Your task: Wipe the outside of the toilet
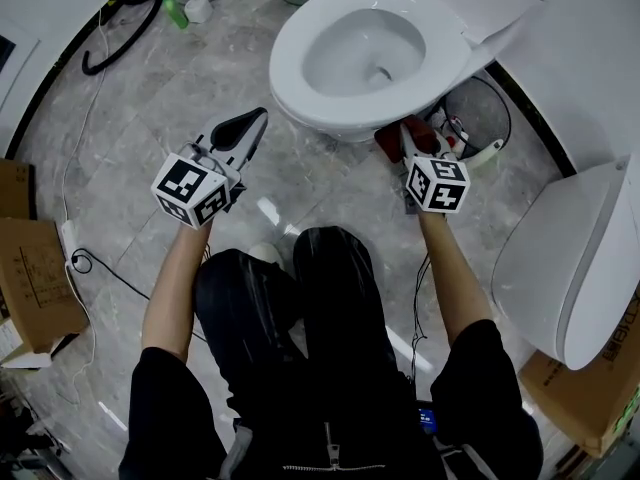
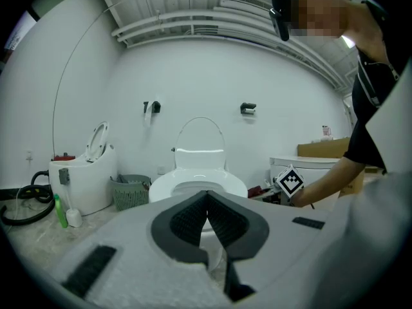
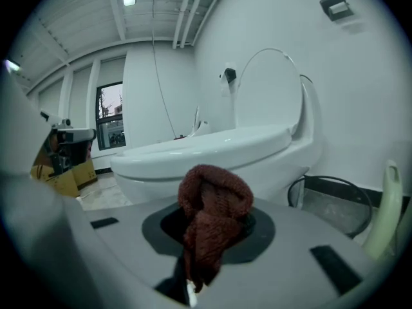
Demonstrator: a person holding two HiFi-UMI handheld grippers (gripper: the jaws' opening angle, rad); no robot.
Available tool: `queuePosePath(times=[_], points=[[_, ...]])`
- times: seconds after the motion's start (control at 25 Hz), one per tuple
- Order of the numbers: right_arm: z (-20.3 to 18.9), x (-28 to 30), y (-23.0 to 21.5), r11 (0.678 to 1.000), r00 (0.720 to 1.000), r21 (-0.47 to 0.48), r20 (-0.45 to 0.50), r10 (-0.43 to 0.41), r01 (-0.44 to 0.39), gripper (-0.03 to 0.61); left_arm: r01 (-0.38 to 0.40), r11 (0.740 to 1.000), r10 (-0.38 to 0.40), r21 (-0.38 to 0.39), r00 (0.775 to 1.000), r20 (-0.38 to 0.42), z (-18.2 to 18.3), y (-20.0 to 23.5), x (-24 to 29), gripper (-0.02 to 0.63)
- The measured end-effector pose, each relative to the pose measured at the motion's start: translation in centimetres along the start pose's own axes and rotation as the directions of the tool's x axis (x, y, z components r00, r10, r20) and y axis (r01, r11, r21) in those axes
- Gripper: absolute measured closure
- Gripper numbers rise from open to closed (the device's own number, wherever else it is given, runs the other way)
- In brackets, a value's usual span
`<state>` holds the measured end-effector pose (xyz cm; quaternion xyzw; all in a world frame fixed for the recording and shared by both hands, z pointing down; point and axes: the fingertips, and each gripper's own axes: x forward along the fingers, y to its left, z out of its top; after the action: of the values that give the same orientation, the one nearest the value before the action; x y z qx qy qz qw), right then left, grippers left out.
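Note:
A white toilet (image 1: 365,53) with its lid raised stands ahead of me on the marble floor; it also shows as the toilet (image 2: 196,176) and the toilet (image 3: 212,156) in the two gripper views. My right gripper (image 1: 405,138) is shut on a dark red cloth (image 1: 390,140), a bunched cloth (image 3: 212,217) held low by the bowl's right front, just short of the porcelain. My left gripper (image 1: 243,128) hovers over the floor left of the bowl, jaws closed together and empty; the left gripper (image 2: 207,214) faces the bowl's front.
A black wire bin (image 1: 478,113) sits right of the toilet. A second white toilet (image 1: 570,268) stands at the far right, a third toilet (image 2: 87,172) at the left. A green basket (image 2: 132,190), green bottle (image 1: 175,10), black hose (image 1: 120,28), floor cables and cardboard boxes (image 1: 30,268) lie around.

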<state>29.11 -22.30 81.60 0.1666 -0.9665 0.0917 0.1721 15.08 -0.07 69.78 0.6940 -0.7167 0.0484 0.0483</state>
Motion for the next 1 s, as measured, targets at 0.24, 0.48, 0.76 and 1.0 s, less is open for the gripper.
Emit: queuePosePath(times=[0.24,0.48,0.76,1.0], points=[[0.9,0.5,-4.4,0.995,0.995,-0.024,-0.023,-0.093,0.092,0.495,0.022,1.0,-0.022,-0.002,1.0,-0.003,-0.4,-0.4,0.1,0.611],[2.3,1.5,-9.1,0.984,0.983,0.02,-0.052,-0.176,0.177,0.497,0.025,1.0,-0.025,-0.002,1.0,-0.004,-0.5,-0.2,-0.4,0.611],[3.4,0.9,-11.3,0.974,0.974,0.029,-0.02,-0.225,0.225,0.495,0.014,1.0,-0.014,0.002,1.0,-0.006,-0.8,0.0,-1.8,0.611],[3.2,-2.6,-7.4,0.985,0.983,-0.015,0.061,-0.172,0.173,0.495,-0.002,1.0,0.002,-0.016,1.0,0.009,-1.0,0.8,-2.0,0.611]])
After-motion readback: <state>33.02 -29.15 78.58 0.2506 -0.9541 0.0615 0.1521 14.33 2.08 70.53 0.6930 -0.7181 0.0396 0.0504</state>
